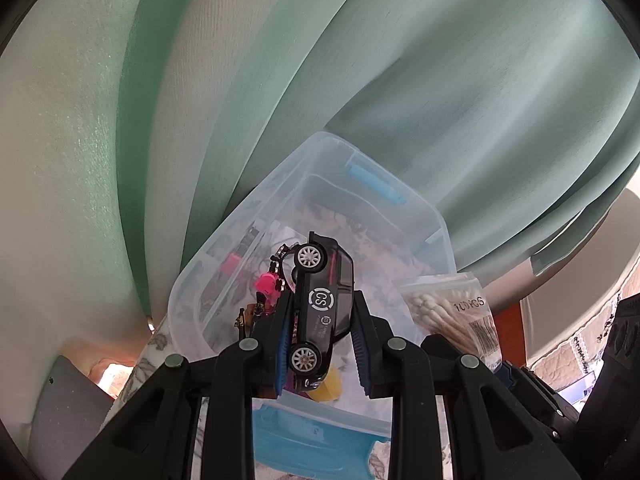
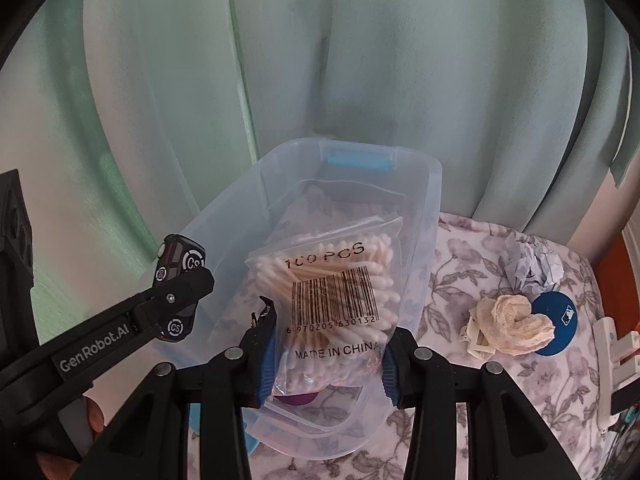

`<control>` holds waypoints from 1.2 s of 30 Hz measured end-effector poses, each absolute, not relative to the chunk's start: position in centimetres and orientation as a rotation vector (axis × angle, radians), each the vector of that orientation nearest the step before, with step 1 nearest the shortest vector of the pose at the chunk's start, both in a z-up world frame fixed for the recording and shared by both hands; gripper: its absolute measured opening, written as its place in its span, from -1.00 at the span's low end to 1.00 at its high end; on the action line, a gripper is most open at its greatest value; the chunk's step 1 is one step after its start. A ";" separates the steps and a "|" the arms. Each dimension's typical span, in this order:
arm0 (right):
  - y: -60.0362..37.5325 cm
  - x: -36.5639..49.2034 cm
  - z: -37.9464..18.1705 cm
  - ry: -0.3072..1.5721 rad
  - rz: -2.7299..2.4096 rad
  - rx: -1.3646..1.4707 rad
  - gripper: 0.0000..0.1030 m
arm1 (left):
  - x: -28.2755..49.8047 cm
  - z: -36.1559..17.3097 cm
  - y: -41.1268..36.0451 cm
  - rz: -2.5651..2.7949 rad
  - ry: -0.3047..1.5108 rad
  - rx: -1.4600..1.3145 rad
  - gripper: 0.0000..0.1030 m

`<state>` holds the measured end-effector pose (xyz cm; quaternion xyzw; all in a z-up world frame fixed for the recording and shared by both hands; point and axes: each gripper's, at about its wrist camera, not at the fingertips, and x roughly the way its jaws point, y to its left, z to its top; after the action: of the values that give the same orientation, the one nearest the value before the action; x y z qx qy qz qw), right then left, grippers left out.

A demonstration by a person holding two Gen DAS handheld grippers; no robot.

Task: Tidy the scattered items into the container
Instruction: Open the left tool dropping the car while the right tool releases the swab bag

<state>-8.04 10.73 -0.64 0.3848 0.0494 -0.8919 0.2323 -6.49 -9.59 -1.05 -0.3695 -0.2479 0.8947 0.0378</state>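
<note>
A clear plastic container with blue handles stands on a floral cloth; it also shows in the right wrist view. My left gripper is shut on a black toy car and holds it over the container; the car also shows at the left of the right wrist view. My right gripper is shut on a bag of cotton swabs, held above the container's near end; the bag shows at the right of the left wrist view. Inside lie a pink charm and a yellow piece.
On the floral tablecloth to the right lie a crumpled paper ball, a cream lace piece and a blue disc. A green curtain hangs close behind. A blue lid lies under the container's near edge.
</note>
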 end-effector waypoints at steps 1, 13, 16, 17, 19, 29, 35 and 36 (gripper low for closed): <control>10.7 -8.1 -0.6 0.135 -2.450 1.056 -0.11 | -6.5 -1.1 -9.5 2.745 -0.759 -1.135 -0.45; 10.7 -8.3 -0.8 0.124 -2.450 1.073 -0.11 | -6.8 -1.3 -9.3 2.752 -0.749 -1.149 -0.45; 10.7 -8.3 -0.8 0.126 -2.452 1.073 -0.11 | -6.7 -1.1 -9.3 2.756 -0.745 -1.143 -0.45; 10.8 -8.3 -0.8 0.122 -2.455 1.075 -0.11 | -6.7 -1.0 -9.3 2.760 -0.743 -1.139 -0.45; 11.0 -8.4 -0.8 0.110 -2.461 1.076 -0.08 | -6.6 -0.9 -9.2 2.764 -0.739 -1.134 -0.45; 11.4 -8.0 0.0 0.109 -2.467 1.013 0.15 | -6.4 -0.4 -9.0 2.770 -0.714 -1.132 -0.45; 12.5 -7.9 0.3 0.085 -2.493 1.014 0.16 | -6.0 0.3 -8.5 2.777 -0.682 -1.126 -0.32; 12.9 -7.9 0.5 0.075 -2.500 1.012 0.18 | -5.9 0.5 -8.3 2.779 -0.675 -1.122 -0.27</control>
<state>-7.85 12.87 0.49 0.3658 0.0271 -0.9040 0.2198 -5.94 -8.31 0.52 -0.3651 -0.2197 0.9040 0.0349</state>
